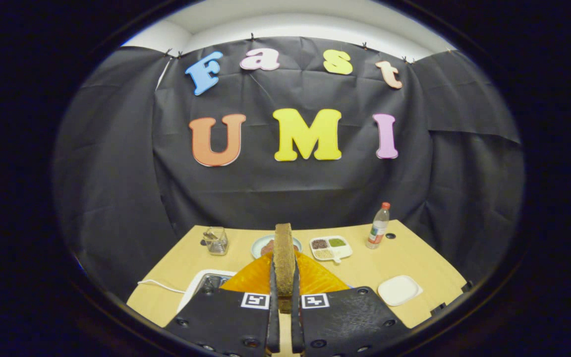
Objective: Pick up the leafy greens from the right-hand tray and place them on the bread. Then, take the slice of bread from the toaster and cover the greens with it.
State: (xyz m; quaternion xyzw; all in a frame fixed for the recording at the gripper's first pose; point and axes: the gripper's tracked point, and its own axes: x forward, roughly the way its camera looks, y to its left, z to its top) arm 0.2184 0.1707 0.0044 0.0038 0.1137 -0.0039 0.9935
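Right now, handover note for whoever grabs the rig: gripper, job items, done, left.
Gripper: shut on the bread slice, held upright on edge between the fingers, above the table.
Toaster: just ahead, left of the fingers; slice is already out.
Plate: beyond the slice, mostly hidden; cannot tell if the greens are on it.
Right-hand tray: looks empty.
Left: carry the slice to the plate and lay it over the greens.
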